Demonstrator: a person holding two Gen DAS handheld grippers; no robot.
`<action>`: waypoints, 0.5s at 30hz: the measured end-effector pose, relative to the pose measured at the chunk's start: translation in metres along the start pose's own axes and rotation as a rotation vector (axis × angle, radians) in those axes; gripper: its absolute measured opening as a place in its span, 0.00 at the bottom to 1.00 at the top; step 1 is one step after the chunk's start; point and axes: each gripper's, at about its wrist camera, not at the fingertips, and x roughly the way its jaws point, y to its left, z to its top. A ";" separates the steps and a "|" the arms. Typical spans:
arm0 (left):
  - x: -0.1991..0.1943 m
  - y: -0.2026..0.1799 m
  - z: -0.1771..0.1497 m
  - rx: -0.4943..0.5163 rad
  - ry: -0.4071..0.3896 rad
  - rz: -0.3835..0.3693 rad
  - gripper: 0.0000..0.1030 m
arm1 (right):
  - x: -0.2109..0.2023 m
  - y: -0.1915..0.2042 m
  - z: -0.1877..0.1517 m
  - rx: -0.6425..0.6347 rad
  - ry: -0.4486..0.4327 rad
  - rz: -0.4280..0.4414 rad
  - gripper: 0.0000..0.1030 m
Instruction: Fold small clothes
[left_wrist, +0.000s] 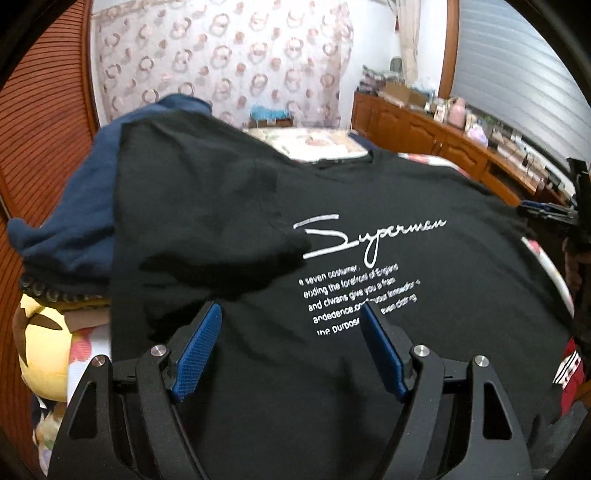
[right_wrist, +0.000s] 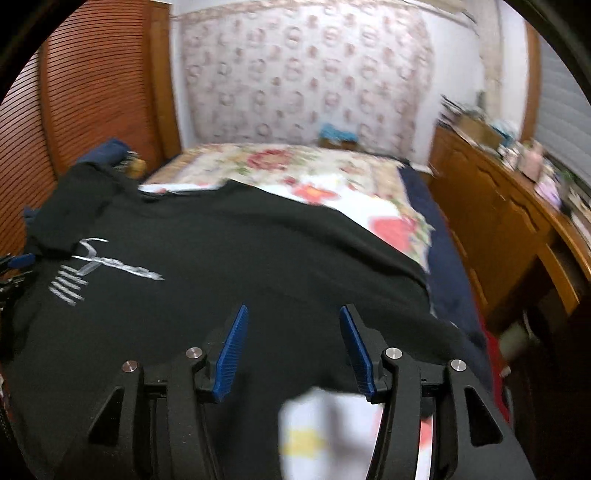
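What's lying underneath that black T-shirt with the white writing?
The black T-shirt lies spread on a floral bedspread, which shows beyond its edges. Its left sleeve overlaps a navy garment. Whatever else lies beneath its middle is covered.

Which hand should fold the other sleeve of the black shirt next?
Probably the right. The right gripper hangs open over the black shirt's unfolded side by the floral bedspread. The left gripper, open too, faces the sleeve already folded in.
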 end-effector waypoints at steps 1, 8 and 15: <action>0.002 0.000 0.000 0.002 0.008 -0.002 0.75 | 0.001 -0.004 -0.002 0.009 0.010 -0.011 0.52; 0.016 -0.002 0.003 0.012 0.057 -0.004 0.75 | 0.008 -0.023 -0.008 0.038 0.055 -0.090 0.52; 0.028 -0.006 0.001 0.032 0.104 -0.005 0.75 | 0.028 -0.018 0.022 0.093 0.102 -0.088 0.52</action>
